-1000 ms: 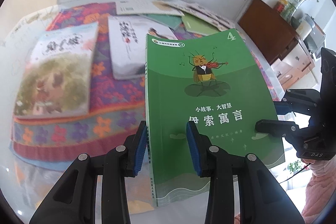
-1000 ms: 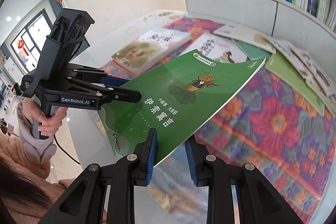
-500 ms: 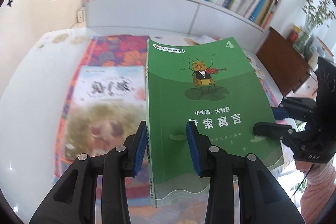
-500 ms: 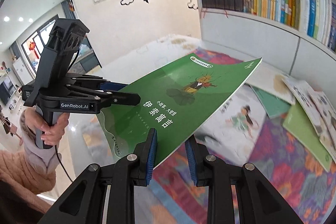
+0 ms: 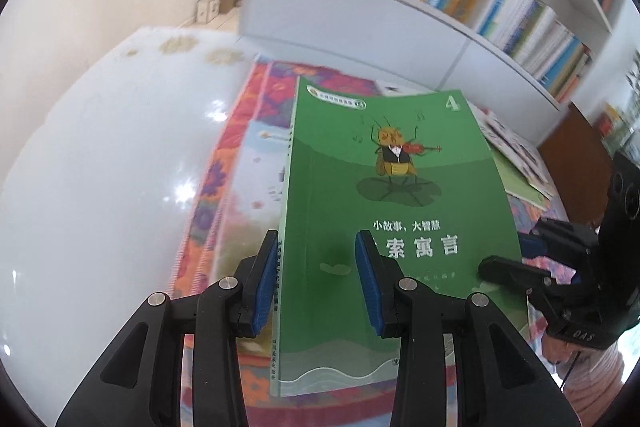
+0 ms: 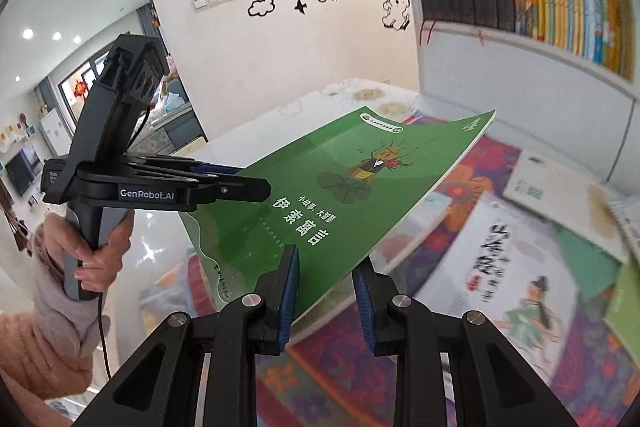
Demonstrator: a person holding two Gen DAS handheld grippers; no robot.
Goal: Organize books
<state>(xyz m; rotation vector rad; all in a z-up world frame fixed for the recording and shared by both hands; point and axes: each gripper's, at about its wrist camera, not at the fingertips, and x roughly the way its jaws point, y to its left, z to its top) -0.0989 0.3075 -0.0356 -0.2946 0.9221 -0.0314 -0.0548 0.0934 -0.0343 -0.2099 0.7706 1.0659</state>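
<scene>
Carried leftward over the floral cloth, green book stays clamped between both grippers.

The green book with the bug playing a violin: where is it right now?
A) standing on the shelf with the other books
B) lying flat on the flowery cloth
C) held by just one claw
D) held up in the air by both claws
D: the green book hangs above the flowery cloth, with the left claw pinching one edge and the right claw pinching another.
</scene>
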